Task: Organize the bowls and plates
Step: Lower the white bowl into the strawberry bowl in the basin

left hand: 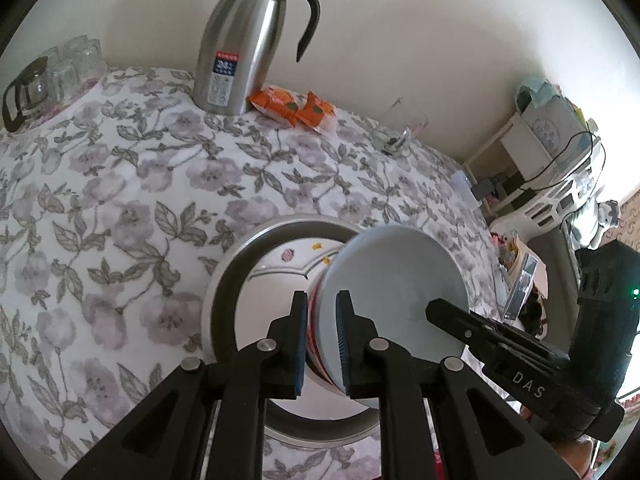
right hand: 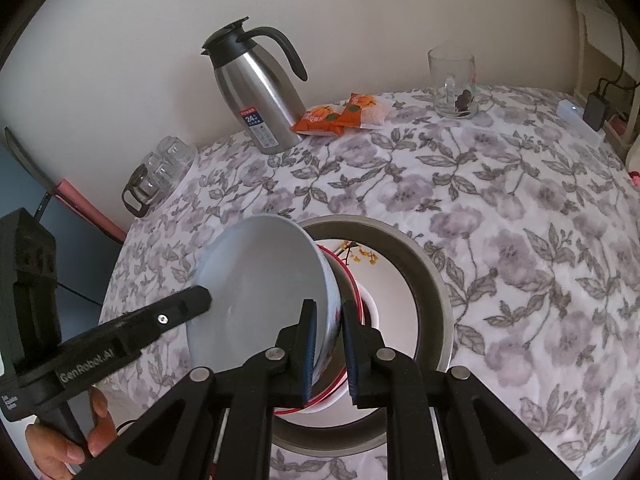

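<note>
Bowl [left hand: 396, 280]: pale blue, glossy, tilted, lower centre, above red-rimmed bowl [right hand: 352, 280] in steel basin [left hand: 228, 272].
Left gripper [left hand: 322, 344]: clenched on bowl rim.
Right gripper [right hand: 330, 354]: clenched on opposite rim.
Count: one jug [left hand: 236, 44], two orange packets [right hand: 340, 116].

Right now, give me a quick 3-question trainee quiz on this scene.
1. True or false: the steel thermos lies on its side.
2. What do both tongs clamp? A) the pale blue bowl B) a glass mug C) a snack packet
3. What sits on the floral tablecloth directly below that bowl?

Key
1. False: it stands upright.
2. A: the left tongs and the right tongs each pinch its rim, and the bowl is tilted.
3. A round metal tray with a white plate inside.
</note>
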